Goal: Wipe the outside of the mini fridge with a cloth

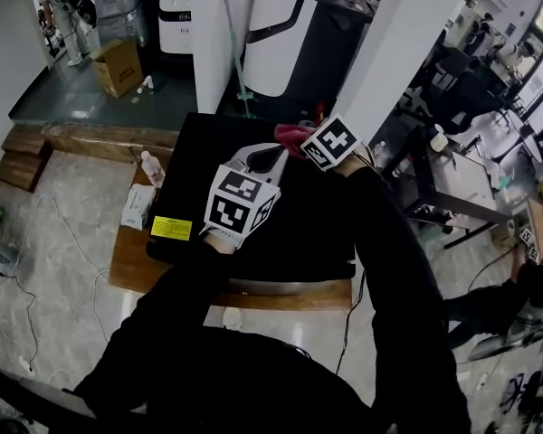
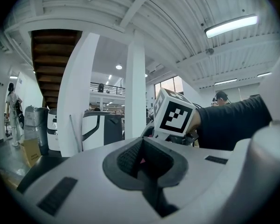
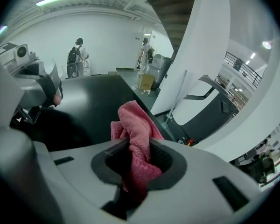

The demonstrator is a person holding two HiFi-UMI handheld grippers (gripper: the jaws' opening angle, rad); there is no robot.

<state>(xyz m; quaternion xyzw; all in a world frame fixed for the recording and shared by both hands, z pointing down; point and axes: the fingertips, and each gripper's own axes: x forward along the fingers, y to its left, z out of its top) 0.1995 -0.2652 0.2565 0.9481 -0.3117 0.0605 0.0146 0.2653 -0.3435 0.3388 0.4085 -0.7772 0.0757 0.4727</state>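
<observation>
I have the cloth (image 3: 135,125) clenched in the right tongs (image 3: 139,148), a red terry rag bunched up and standing proud of the jaws over the far edge of the mini fridge (image 1: 215,143). It looks to hang just above the fridge's black top, near its back right corner; I cannot tell whether it touches. The left tongs (image 2: 142,160) are drawn together with nothing in them, only a sliver of pink showing beyond the pads, and they hover over the middle of the fridge top, just beside the right pair.

The rag is light, soft and floppy, so it will fold and drag rather than push flat. I judge my grip sits on a gathered middle fold, which leaves loose ends on both sides to spread against the surface; a fuller wad would wipe better.

The fridge itself is rigid, smooth and glossy, likely slick under the terry, and heavy enough to stay put on the bench (image 1: 131,262). The yellow label (image 1: 171,228) at the fridge's near left edge may catch a dragged corner.
</observation>
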